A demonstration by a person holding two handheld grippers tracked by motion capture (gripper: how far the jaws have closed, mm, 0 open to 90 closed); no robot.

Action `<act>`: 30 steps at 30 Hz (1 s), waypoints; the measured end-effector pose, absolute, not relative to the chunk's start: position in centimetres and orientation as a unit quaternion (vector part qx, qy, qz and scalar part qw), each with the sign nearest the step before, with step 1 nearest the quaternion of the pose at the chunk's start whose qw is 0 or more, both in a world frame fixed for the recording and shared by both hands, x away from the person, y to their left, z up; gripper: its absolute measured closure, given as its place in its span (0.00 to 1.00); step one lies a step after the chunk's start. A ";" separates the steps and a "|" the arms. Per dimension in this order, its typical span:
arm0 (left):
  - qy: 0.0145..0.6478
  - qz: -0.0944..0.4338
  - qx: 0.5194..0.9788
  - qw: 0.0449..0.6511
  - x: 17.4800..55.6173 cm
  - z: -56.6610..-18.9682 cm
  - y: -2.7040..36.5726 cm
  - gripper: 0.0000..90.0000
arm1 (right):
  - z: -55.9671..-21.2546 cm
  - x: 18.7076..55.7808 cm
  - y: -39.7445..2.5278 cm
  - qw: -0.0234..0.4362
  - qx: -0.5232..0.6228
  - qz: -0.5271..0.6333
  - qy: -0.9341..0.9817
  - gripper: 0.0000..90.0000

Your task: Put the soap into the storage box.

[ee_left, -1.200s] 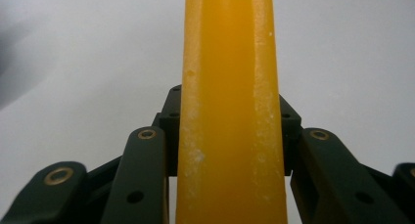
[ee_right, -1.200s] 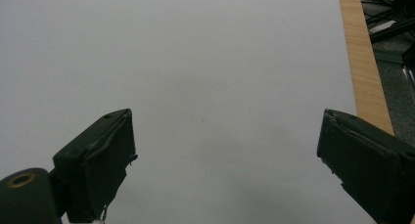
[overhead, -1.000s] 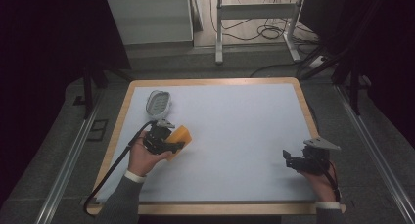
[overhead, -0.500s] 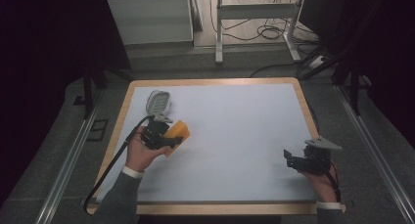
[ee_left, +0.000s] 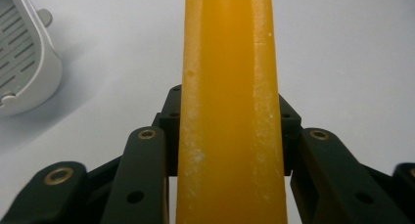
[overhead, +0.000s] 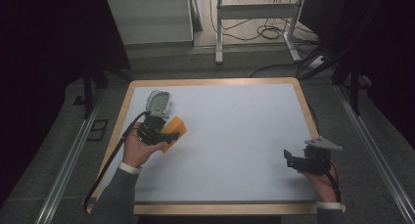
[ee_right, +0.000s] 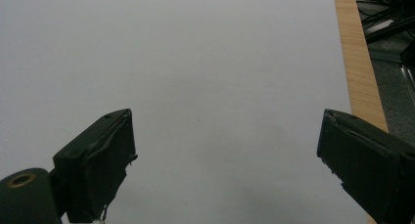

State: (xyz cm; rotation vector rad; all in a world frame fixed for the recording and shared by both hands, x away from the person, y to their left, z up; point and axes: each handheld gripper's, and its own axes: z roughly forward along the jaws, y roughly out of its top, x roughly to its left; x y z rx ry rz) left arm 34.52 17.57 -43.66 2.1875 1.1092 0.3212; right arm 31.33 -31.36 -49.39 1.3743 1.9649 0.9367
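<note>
A yellow-orange block (overhead: 173, 131) sits at the left of the white table top (overhead: 235, 136), clamped edge-on in my left gripper (overhead: 157, 131). In the left gripper view the block (ee_left: 230, 111) rises as a tall slab between the two black jaws, which press on its sides. Just beyond it lies a white slotted holder (overhead: 158, 101), seen at the top left as the holder (ee_left: 24, 62). My right gripper (overhead: 292, 159) rests near the table's right front, open; its fingers (ee_right: 100, 160) stand wide apart over bare white surface with nothing between them.
The table has a wooden rim (overhead: 306, 111), also visible as the rim (ee_right: 359, 72). A black cable (overhead: 112, 160) trails from the left gripper over the left edge. Grey floor, metal rails and a desk frame with cables (overhead: 254, 33) lie beyond.
The left gripper with the yellow block has shifted slightly up and away from the person, closer to the white holder. The right gripper has barely moved.
</note>
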 end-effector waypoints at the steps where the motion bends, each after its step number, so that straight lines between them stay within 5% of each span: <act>1: 0.424 0.123 0.835 0.329 34.6 -43.6 17.6 0.68 | -49.4 31.3 -31.4 0.280 0.513 0.349 0.733 0.08; 30: 0.435 0.125 0.830 0.325 36.3 -42.9 18.6 0.68 | -49.6 31.4 -31.5 0.280 0.517 0.343 0.733 0.08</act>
